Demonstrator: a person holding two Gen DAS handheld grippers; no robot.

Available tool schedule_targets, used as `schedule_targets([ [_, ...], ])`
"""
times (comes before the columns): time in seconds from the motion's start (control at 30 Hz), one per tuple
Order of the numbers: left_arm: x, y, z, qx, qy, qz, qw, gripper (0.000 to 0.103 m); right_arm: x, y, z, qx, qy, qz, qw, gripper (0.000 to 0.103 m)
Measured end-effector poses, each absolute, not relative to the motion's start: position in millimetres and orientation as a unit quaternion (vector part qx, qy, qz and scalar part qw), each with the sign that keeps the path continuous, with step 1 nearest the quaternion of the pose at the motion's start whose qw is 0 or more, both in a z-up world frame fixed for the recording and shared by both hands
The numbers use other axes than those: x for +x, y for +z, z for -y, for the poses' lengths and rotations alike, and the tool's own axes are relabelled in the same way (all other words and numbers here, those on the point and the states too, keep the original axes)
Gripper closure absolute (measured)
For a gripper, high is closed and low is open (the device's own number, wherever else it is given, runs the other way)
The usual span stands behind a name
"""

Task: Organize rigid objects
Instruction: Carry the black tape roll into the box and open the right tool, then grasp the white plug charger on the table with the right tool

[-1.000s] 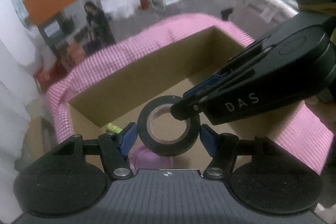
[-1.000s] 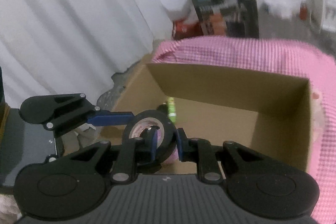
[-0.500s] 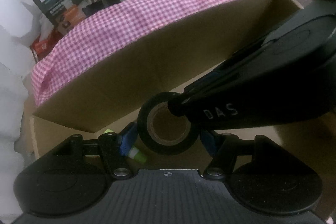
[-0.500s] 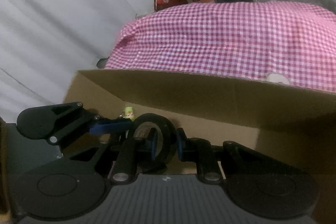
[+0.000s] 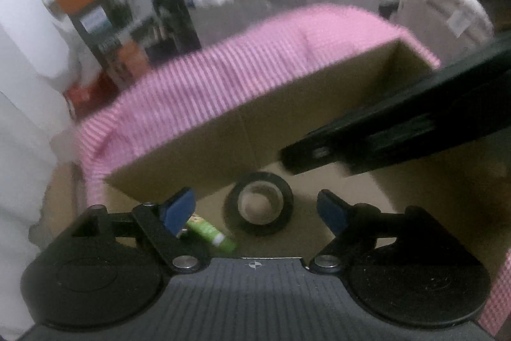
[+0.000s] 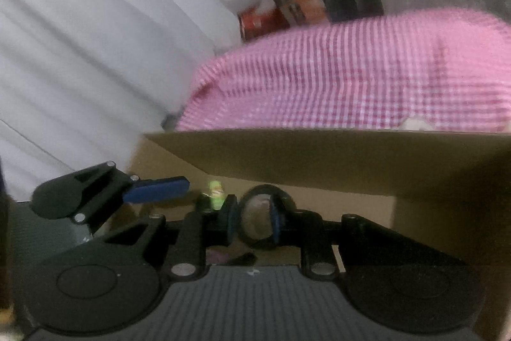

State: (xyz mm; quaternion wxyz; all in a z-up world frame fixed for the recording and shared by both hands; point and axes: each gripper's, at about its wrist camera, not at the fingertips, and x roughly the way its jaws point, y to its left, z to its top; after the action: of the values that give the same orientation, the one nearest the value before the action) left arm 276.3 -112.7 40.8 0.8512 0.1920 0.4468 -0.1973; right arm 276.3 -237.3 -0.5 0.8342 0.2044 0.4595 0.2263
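Note:
A black tape roll (image 5: 259, 203) lies flat on the floor of the cardboard box (image 5: 287, 117). My left gripper (image 5: 255, 211) hangs above it, jaws wide and opening, the blue fingertips (image 5: 177, 210) clear of the roll on both sides. My right gripper (image 5: 319, 154) reaches in from the right, above the roll and apart from it. In the right wrist view, the right gripper (image 6: 253, 218) has a narrow gap and its jaws are opening. The tape roll (image 6: 262, 189) sits just beyond its pads, with nothing pressed between them. The left gripper's blue finger (image 6: 156, 192) shows at the left.
A green stick-shaped item (image 5: 209, 232) lies on the box floor left of the tape, also seen as the green item (image 6: 215, 197). The box wall (image 6: 319, 155) rises in front. Pink checked cloth (image 5: 223, 79) covers the surface behind. A white curtain (image 6: 80, 53) hangs at the left.
The right gripper was shut on the tape's wall, with the roll between the left fingers. Now the roll lies loose on the box floor, and both grippers have opened and drawn back.

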Motion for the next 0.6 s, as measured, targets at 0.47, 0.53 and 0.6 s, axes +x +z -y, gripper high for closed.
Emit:
schedule_targets([
  [0.47,126,124,54,0.089,-0.267,-0.318,0.905,0.002,-7,134,366,0.202,0.161,-0.218,0.941,0.035],
  [0.53,103,117,53,0.073,-0.286,-0.303,0.906,0.002,-50,148,382,0.181,0.126,-0.190,0.957,0.031],
  [0.6,85,105,54,0.054,-0.302,-0.303,0.902,0.002,-94,161,397,0.158,0.083,-0.165,0.970,0.027],
])
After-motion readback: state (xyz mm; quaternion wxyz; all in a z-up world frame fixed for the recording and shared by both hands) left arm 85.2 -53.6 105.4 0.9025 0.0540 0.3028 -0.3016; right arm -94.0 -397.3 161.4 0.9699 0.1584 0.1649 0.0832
